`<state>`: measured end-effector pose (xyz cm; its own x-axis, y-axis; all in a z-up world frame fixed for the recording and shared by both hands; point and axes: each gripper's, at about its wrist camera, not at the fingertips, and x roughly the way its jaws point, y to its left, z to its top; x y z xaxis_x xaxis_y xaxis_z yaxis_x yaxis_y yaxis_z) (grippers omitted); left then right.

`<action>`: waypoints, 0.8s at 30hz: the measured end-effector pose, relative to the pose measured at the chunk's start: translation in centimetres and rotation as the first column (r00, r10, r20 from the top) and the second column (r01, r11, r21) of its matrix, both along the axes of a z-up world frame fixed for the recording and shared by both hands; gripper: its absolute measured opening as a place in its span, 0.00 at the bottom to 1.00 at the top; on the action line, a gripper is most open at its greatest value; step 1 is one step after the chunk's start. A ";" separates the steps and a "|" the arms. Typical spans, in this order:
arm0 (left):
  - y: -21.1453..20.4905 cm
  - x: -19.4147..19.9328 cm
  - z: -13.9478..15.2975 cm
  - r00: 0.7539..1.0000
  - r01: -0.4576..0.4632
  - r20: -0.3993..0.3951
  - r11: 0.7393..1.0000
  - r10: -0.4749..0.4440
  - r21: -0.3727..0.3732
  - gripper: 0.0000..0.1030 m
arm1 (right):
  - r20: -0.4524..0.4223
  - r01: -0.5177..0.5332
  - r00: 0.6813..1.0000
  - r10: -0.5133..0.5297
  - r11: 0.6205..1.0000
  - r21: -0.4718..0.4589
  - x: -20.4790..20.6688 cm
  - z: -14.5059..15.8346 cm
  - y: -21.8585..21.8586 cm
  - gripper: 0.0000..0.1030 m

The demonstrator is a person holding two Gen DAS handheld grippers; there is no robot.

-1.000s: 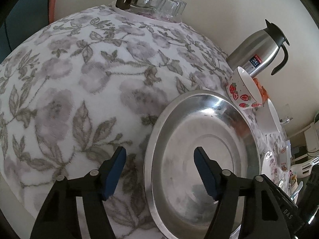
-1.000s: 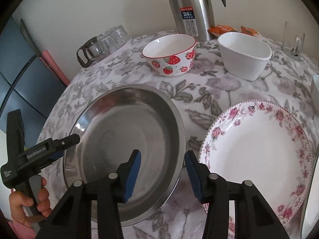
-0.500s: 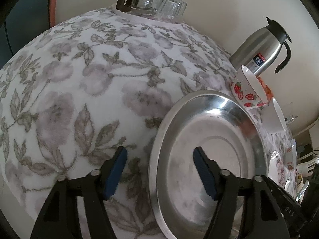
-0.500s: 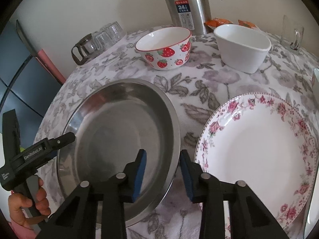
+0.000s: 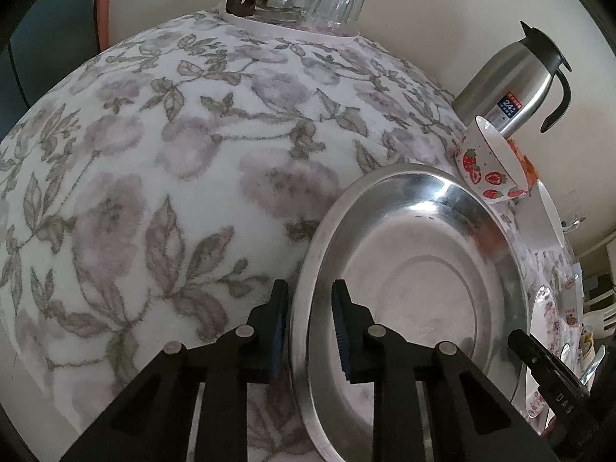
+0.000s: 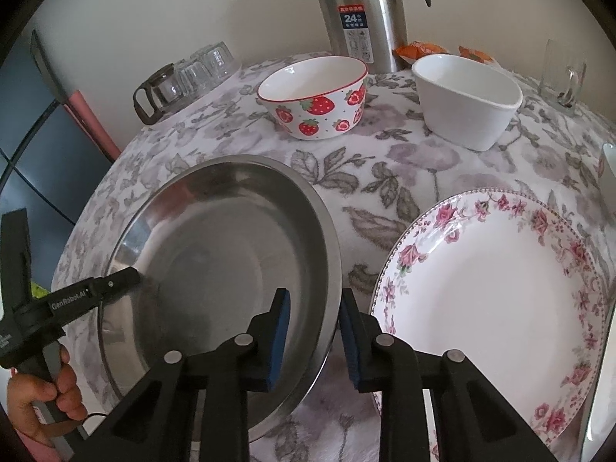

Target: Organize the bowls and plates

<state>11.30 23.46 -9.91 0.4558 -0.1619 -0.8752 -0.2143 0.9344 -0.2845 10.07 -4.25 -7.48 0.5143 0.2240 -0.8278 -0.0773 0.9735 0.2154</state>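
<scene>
A round steel plate [image 5: 404, 288] [image 6: 215, 261] lies on the flowered tablecloth. My left gripper [image 5: 310, 331] straddles its left rim, one pad outside and one inside. Its jaws are closing and the pads look pressed on the rim. My right gripper [image 6: 313, 327] straddles the plate's right rim. Its jaws are closing too, with a strip of plate wall still showing beside the inner pad. A strawberry bowl [image 6: 313, 96] and a white bowl [image 6: 466, 100] stand behind the plate. A rose-patterned plate [image 6: 489, 308] lies to its right.
A steel thermos [image 6: 362, 15] stands at the back against the wall. A glass jug with upturned glasses [image 6: 184, 77] sits at the back left, and a glass mug [image 6: 562, 77] at the back right. A hand [image 6: 42, 396] holds the left gripper at the table's left edge.
Both grippers' jaws have narrowed a lot around the steel plate's opposite rims. Neither hand has shifted, and the plate lies where it was.
</scene>
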 end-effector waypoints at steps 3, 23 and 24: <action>-0.1 0.0 0.1 1.000 -0.004 -0.007 1.000 0.004 0.003 0.18 | -0.004 0.010 1.000 -0.010 1.000 0.007 0.0 0.0 -0.2 0.20; -0.4 -1.6 4.1 0.999 -0.014 0.049 1.000 0.014 0.007 0.14 | 0.065 0.018 0.998 -0.024 0.996 0.091 -1.6 3.4 -2.0 0.12; -0.5 -1.7 4.6 0.998 -0.012 0.056 1.000 0.012 0.007 0.14 | 0.076 0.018 0.997 -0.026 0.995 0.096 -1.8 3.9 -2.3 0.12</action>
<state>9.62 22.94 -5.29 0.5063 -0.1501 -0.8492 -0.2095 0.9338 -0.2899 8.27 -6.50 -3.57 0.5813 0.2876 -0.7611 -0.0760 0.9505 0.3012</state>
